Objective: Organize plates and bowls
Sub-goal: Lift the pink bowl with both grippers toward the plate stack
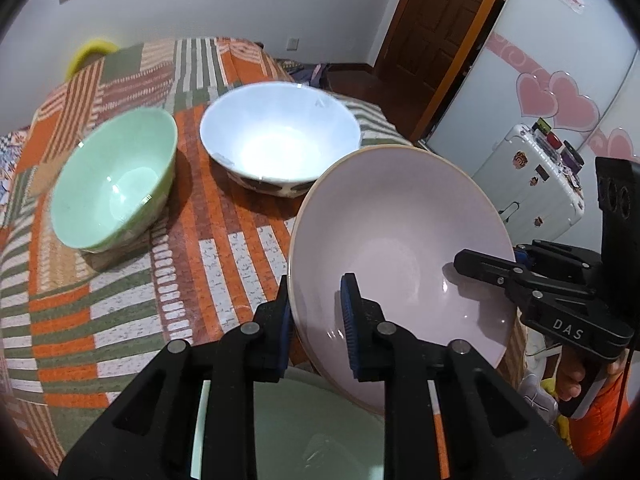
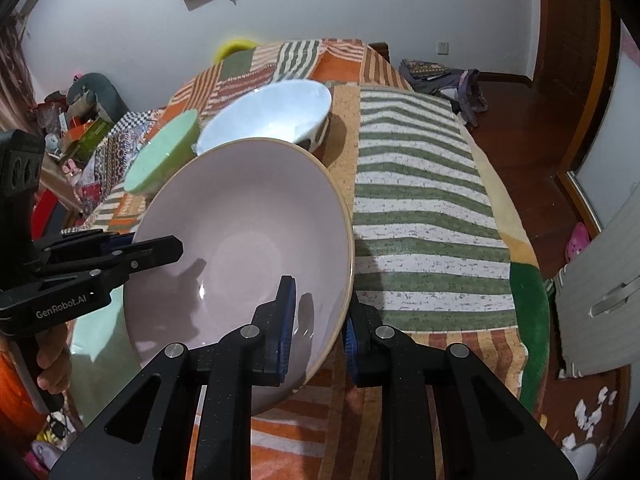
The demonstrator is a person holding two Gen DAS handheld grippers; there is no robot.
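Three bowls listed. Pink bowl (image 1: 400,248): aloft, tilted, rim clenched by both my left gripper (image 1: 320,320) and right gripper (image 2: 316,324). Green bowl (image 1: 116,184), white bowl (image 1: 280,136): resting on the blanket (image 1: 224,256). Advice: level before nesting.

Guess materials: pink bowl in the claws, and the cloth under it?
Pink bowl: looks like glazed ceramic; glossy, with sharp light glints inside and a bare tan rim edge. Could be melamine, can't rule it out. Cloth: woven or terry textile, matte, with a speckled, fuzzy texture in the stripes. Left claw and right claw each pinch the rim.
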